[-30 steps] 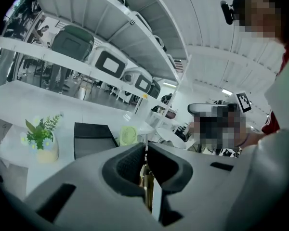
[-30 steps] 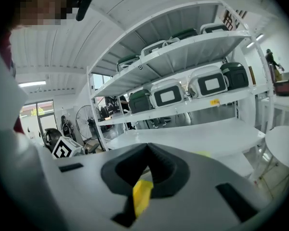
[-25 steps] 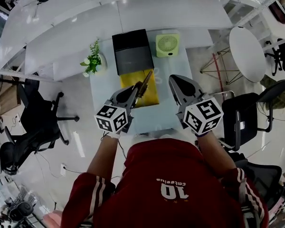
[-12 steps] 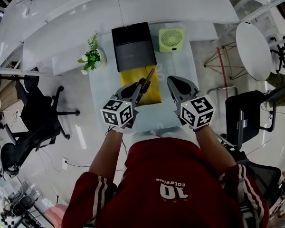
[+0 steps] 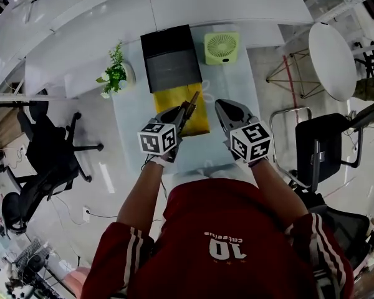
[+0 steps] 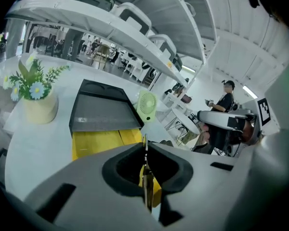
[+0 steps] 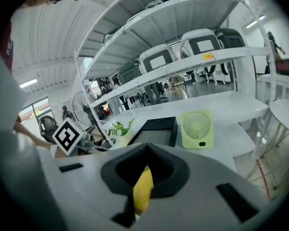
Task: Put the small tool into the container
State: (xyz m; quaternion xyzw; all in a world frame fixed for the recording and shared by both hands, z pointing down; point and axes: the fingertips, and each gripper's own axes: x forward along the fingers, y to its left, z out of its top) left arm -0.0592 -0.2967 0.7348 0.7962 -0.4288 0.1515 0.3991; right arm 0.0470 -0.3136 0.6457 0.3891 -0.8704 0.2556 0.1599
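Note:
My left gripper (image 5: 178, 113) is shut on the small tool (image 5: 190, 104), a thin metal piece standing edge-on between the jaws (image 6: 145, 177). Its tip pokes out over the yellow container (image 5: 199, 122), which lies flat on the glass table (image 5: 131, 123). In the left gripper view the yellow container (image 6: 96, 141) sits just beyond the jaws, in front of a black box (image 6: 103, 112). My right gripper (image 5: 223, 106) hovers beside the container's right edge, jaws pressed together with nothing between them (image 7: 147, 148). Yellow shows through the gap below the right jaws.
The black box (image 5: 169, 58) stands behind the yellow container. A green desk fan (image 5: 222, 47) is to its right and a potted plant (image 5: 114, 73) to its left. White shelving runs along the far side. Office chairs (image 5: 50, 157) flank the table.
Both grippers have drifted a little forward and closer together over the table. The left one still holds the tool over the yellow container.

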